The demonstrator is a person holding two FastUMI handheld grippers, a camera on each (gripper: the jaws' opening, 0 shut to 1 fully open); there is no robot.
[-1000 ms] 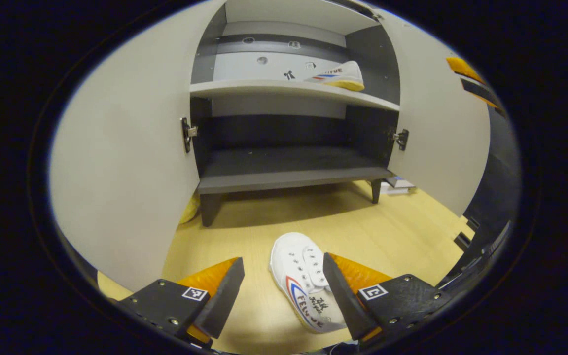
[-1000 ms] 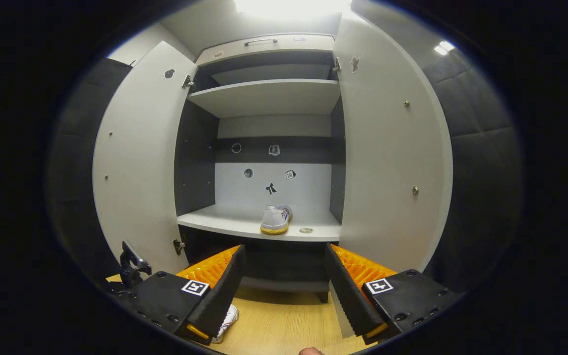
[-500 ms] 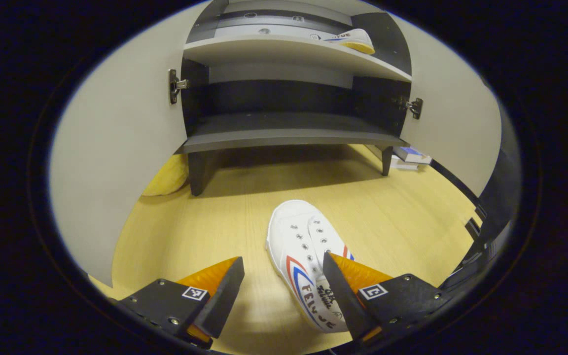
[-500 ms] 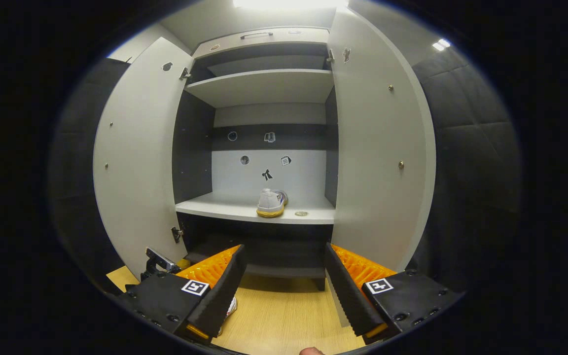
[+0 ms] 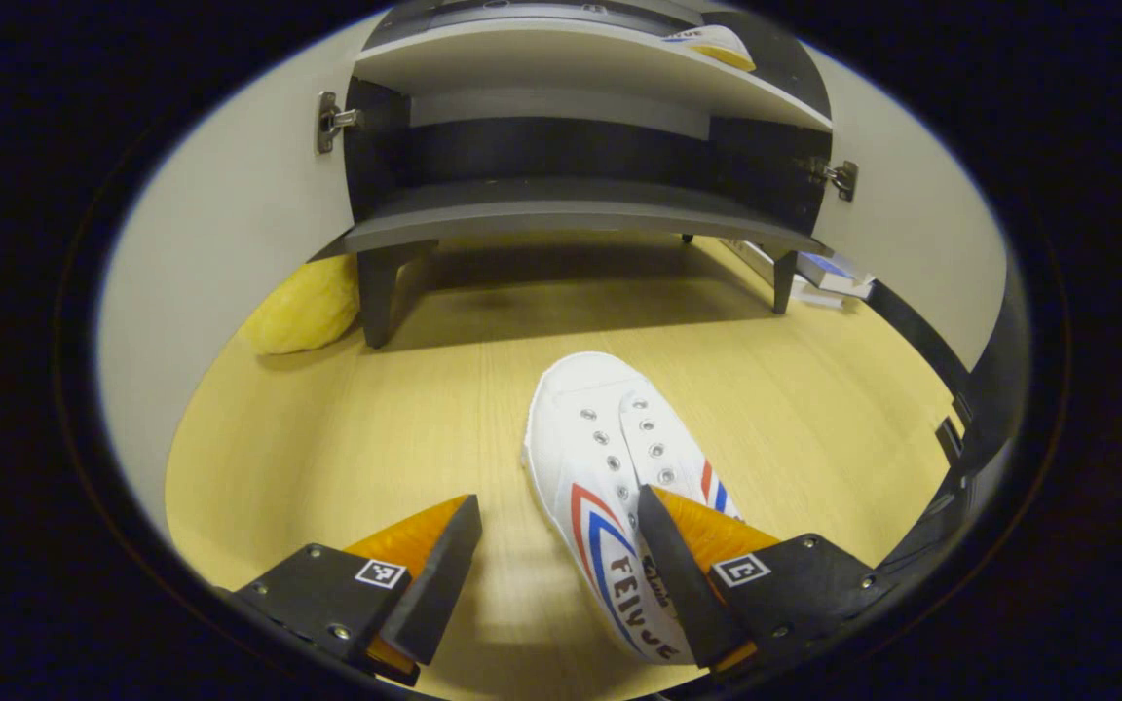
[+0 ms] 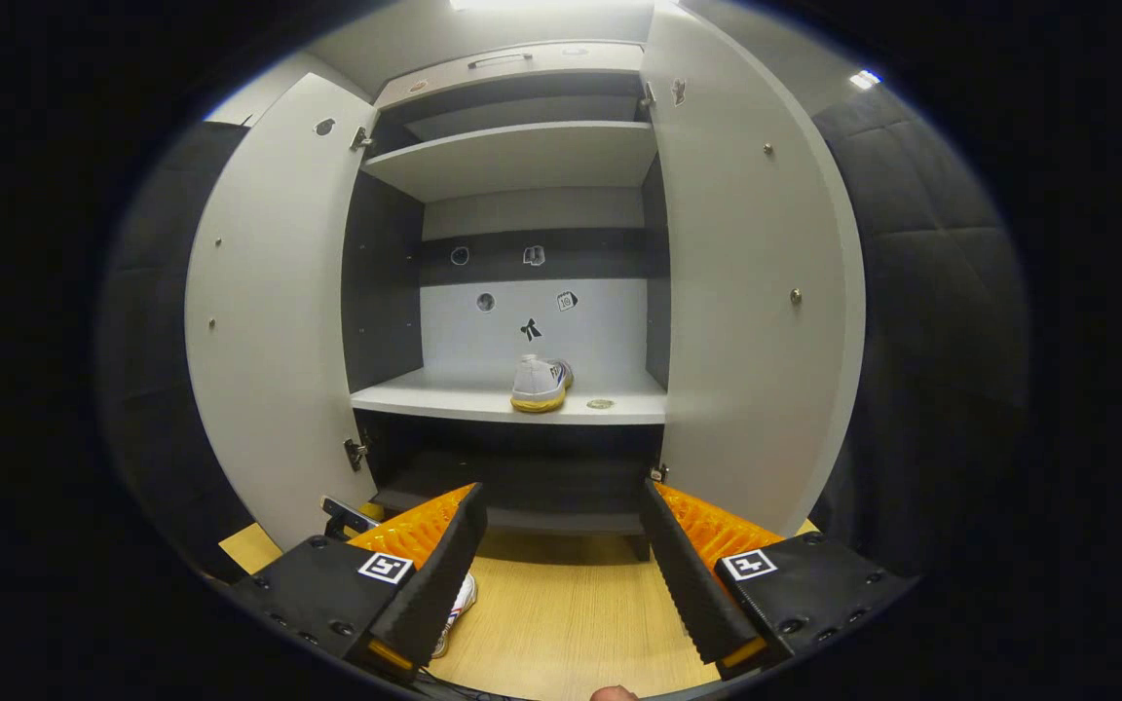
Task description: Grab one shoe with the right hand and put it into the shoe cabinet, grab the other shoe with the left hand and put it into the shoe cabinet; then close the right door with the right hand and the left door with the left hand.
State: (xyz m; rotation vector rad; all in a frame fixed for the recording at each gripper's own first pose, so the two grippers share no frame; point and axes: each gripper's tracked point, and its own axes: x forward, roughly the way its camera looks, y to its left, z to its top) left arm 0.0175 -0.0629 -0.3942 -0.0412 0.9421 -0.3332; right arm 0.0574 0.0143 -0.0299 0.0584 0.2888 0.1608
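Shoe (image 5: 610, 477) on the floor lies white with red and blue stripes on the yellow wood floor (image 5: 376, 428), toe pointing toward the shoe cabinet (image 5: 561, 209), well in front of its dark legs. The left gripper (image 5: 561, 574) hangs over it with jaws spread wide; the right-hand finger overlaps the shoe's heel end, the other stands apart over bare floor. A second shoe (image 6: 540, 382) sits on the cabinet's middle shelf (image 6: 483, 399), heel facing out, a small round thing (image 6: 600, 403) just beside it. Both doors stand open: left door (image 6: 269, 321), right door (image 6: 756, 292). The right gripper (image 6: 561, 584) is held back from the cabinet, jaws wide, gripping nothing. A yellow lump (image 5: 303, 312) lies by the cabinet's leg.
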